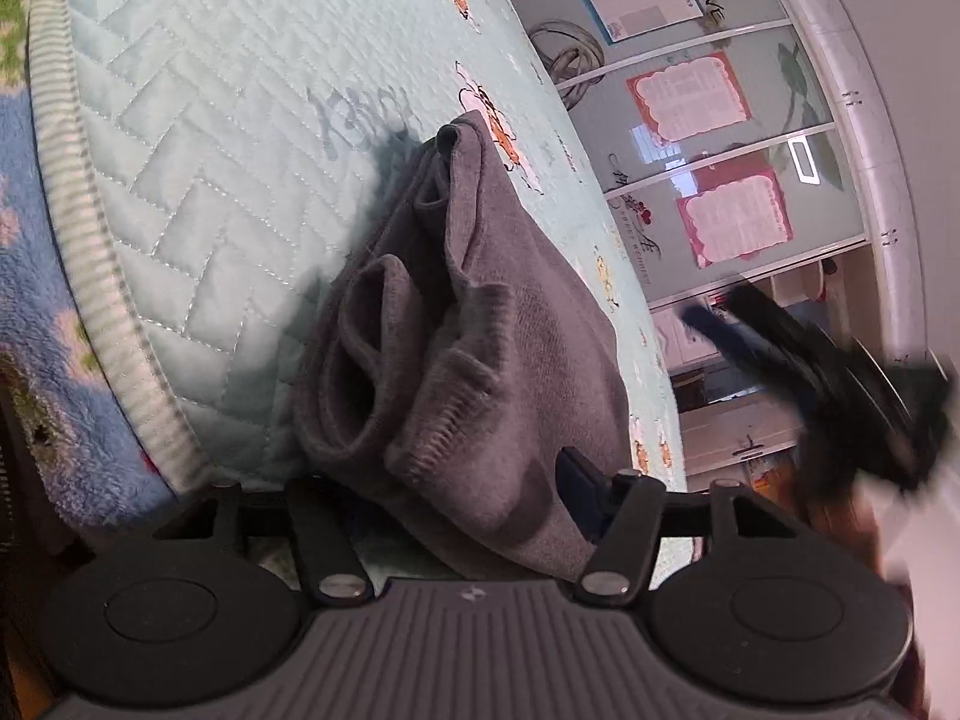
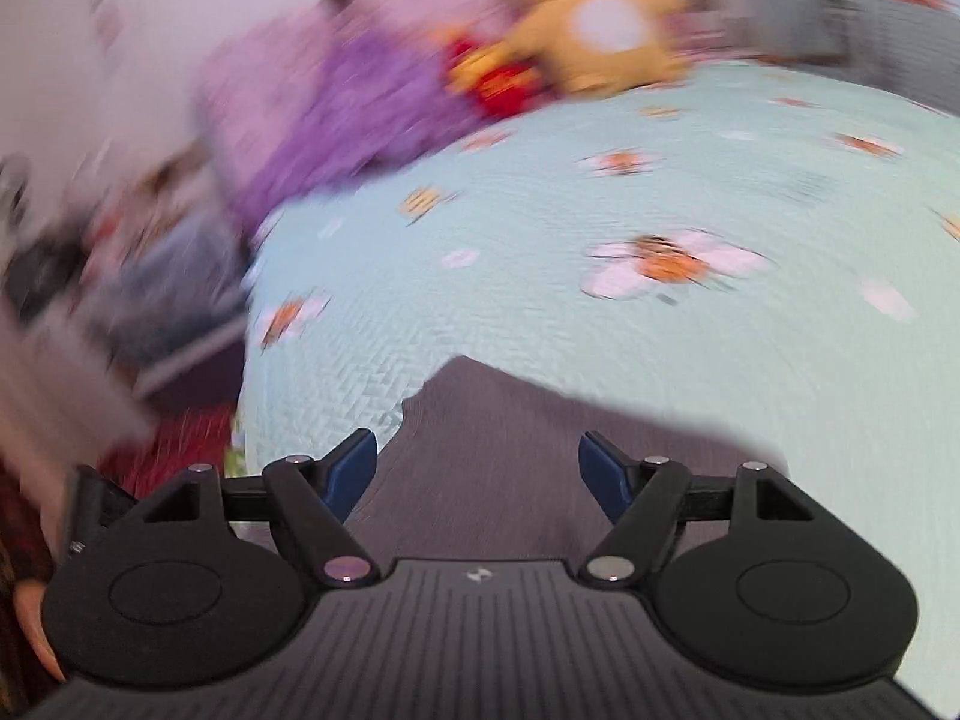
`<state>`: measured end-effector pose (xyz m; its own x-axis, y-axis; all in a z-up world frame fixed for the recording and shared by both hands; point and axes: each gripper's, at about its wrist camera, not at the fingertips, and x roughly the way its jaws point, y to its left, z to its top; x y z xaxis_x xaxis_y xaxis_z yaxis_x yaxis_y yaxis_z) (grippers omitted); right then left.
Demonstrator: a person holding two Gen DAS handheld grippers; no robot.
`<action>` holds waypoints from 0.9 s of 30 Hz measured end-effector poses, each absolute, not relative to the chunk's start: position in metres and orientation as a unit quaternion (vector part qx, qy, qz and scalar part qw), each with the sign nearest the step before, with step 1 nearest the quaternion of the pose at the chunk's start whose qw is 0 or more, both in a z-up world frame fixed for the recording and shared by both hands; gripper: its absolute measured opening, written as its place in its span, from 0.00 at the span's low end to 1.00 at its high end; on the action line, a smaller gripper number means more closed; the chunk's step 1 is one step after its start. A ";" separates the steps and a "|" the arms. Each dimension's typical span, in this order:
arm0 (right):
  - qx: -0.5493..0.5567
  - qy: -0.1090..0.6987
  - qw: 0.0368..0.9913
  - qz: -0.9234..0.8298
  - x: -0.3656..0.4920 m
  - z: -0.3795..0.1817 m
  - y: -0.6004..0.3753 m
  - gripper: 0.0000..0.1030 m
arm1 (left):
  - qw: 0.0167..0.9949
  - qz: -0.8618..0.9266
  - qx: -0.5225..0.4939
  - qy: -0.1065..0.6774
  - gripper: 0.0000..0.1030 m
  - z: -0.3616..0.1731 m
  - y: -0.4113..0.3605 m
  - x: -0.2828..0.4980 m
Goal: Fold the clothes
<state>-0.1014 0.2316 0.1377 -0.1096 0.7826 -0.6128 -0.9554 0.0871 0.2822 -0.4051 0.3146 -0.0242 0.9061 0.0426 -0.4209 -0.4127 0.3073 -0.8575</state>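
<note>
Sweater near quilt edge

The grey garment hides the left hand-held gripper's left finger; right wrist view is motion-blurred.

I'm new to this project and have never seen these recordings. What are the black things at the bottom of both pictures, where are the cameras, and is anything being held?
There is no robot here. A person holds a hand-operated two-finger gripper in each hand, and each carries a wide-angle camera looking forward along its fingers. The black parts at the bottom are the grippers themselves.

The left camera's picture shows the left gripper at the near edge of a bunched grey garment lying on a pale blue quilt. The cloth covers one finger, so I cannot tell whether it is gripped. The blurred dark shape at the right is the right gripper, in the air.

The right camera's picture is blurred. The right gripper is open and empty above the grey garment. A yellow plush toy lies at the far end.
</note>
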 end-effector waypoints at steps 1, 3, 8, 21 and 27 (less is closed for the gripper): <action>-0.156 0.348 0.628 0.678 -0.086 0.135 0.256 0.72 | 0.795 0.140 -0.567 0.163 0.62 -0.025 0.315 -0.405; -0.203 0.369 0.586 0.692 -0.063 0.128 0.297 0.72 | 0.804 0.132 -0.556 0.164 0.62 -0.025 0.316 -0.404; -0.264 0.423 0.485 0.718 -0.023 0.091 0.362 0.72 | 0.823 0.107 -0.534 0.161 0.61 -0.028 0.321 -0.398; -0.283 0.533 0.231 0.764 -0.052 0.014 0.439 0.72 | 0.843 0.064 -0.514 0.142 0.58 -0.034 0.331 -0.392; -0.258 0.484 0.350 0.759 -0.065 0.052 0.394 0.28 | 0.852 0.052 -0.499 0.151 0.37 -0.024 0.339 -0.388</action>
<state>-0.0654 0.3936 0.0522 -0.6216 0.2813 -0.7311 -0.7815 -0.2864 0.5542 -0.3885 0.3389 -0.0243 0.9491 -0.0626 -0.3087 -0.2387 0.4965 -0.8346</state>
